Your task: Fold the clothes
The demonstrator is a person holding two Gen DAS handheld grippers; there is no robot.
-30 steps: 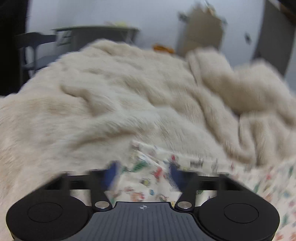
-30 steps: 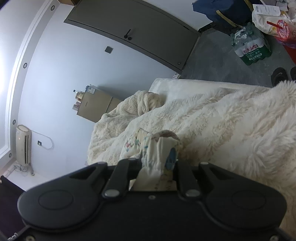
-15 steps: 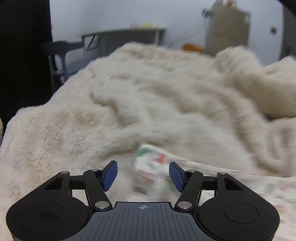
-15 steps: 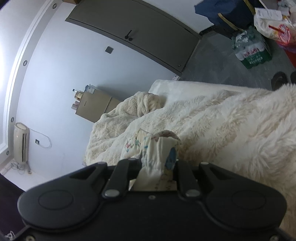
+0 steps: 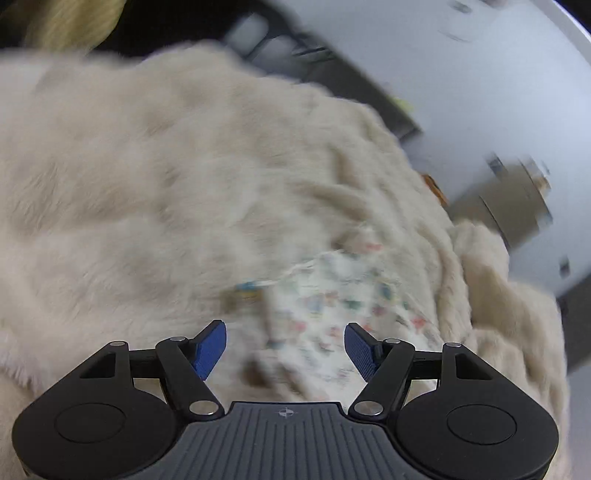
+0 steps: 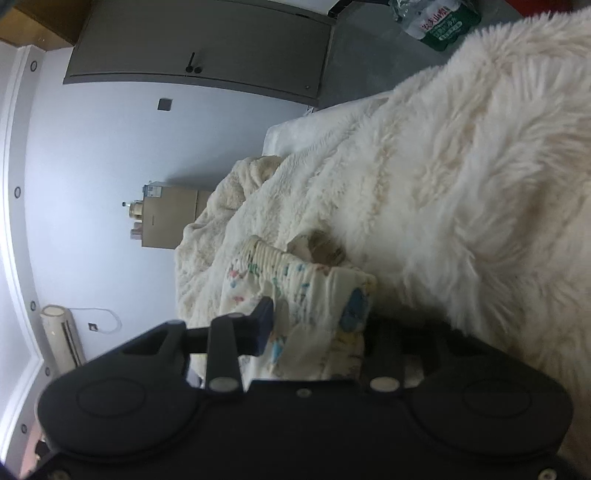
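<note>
A small cream garment with a coloured print (image 5: pixel 332 295) lies crumpled on a fluffy cream blanket (image 5: pixel 147 184). My left gripper (image 5: pixel 284 332) hovers just in front of it, jaws opening, blue pads (image 5: pixel 210 347) wide apart and touching nothing. In the right wrist view the garment's ribbed, bunched end (image 6: pixel 295 273) stands between the fingers of my right gripper (image 6: pixel 319 314), low over the blanket (image 6: pixel 461 184). Its jaws are opening. The left pad (image 6: pixel 264 321) shows its blue face clear of the cloth. The right finger is hidden behind the fabric.
The blanket covers a bed with a white mattress edge (image 6: pixel 295 136). Beyond it are a cardboard box (image 6: pixel 170 218), a grey door (image 6: pixel 203 48), a standing air conditioner (image 6: pixel 59 332) and a pack of water bottles (image 6: pixel 439 22) on the floor. The left view is blurred.
My left gripper let go of the garment, opened wide and swung, so its view has tilted. My right gripper sank, rolled, and its jaws spread around the loosened cloth.
</note>
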